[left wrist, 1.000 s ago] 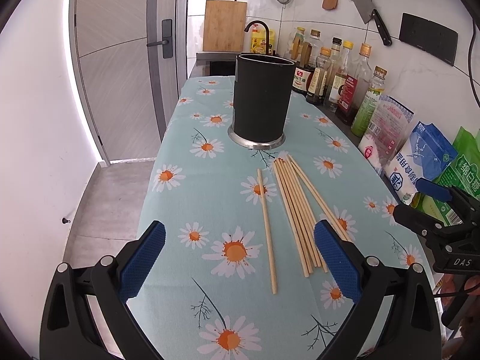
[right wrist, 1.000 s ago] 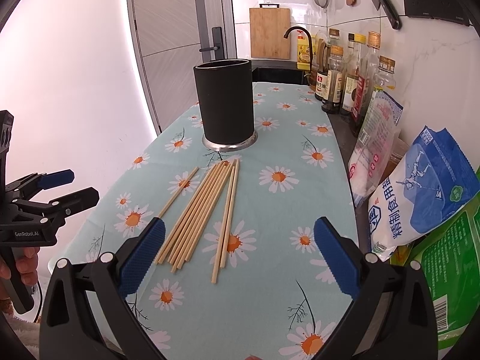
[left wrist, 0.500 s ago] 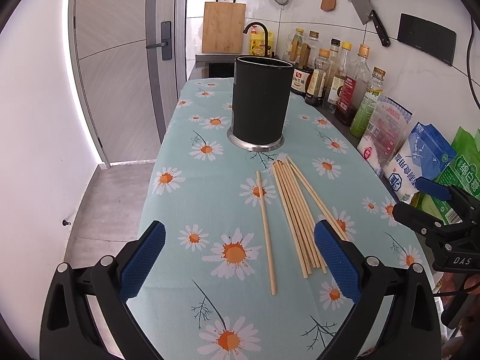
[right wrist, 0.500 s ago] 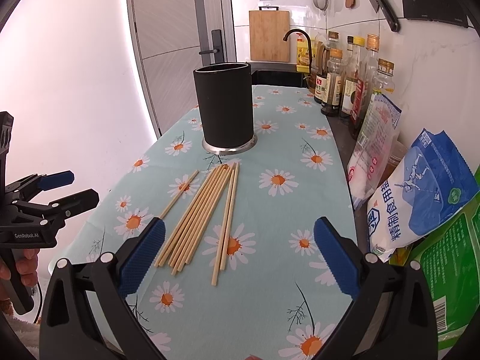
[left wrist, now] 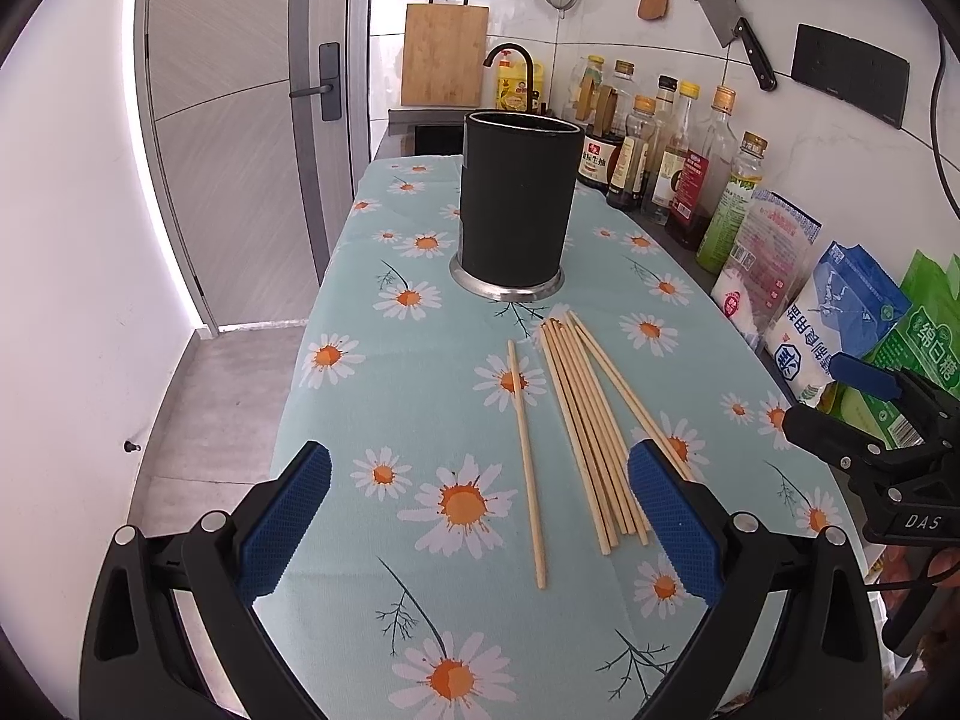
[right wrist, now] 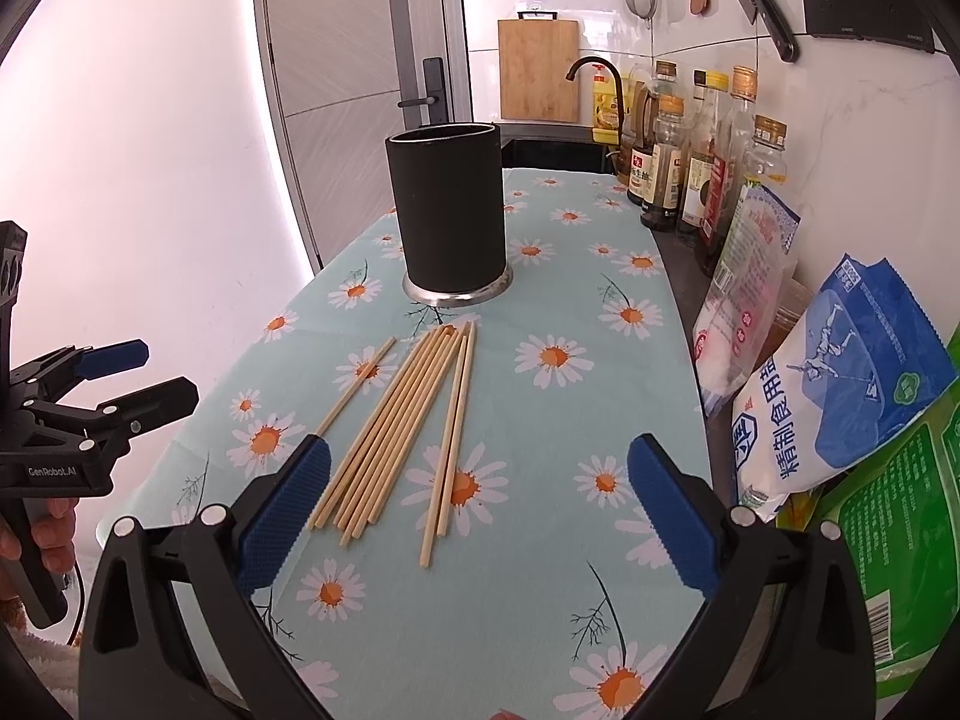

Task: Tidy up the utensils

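Pale wooden chopsticks (left wrist: 585, 420) lie fanned on a daisy-print turquoise tablecloth (left wrist: 384, 396), one stray stick (left wrist: 526, 462) apart, just before an upright black cylindrical holder (left wrist: 517, 204). The left gripper (left wrist: 480, 525) and right gripper (right wrist: 480, 519) hover wide open, holding nothing.

daisy tablecloth (left wrist: 384, 396), chopsticks (left wrist: 591, 420), black holder (left wrist: 516, 210)
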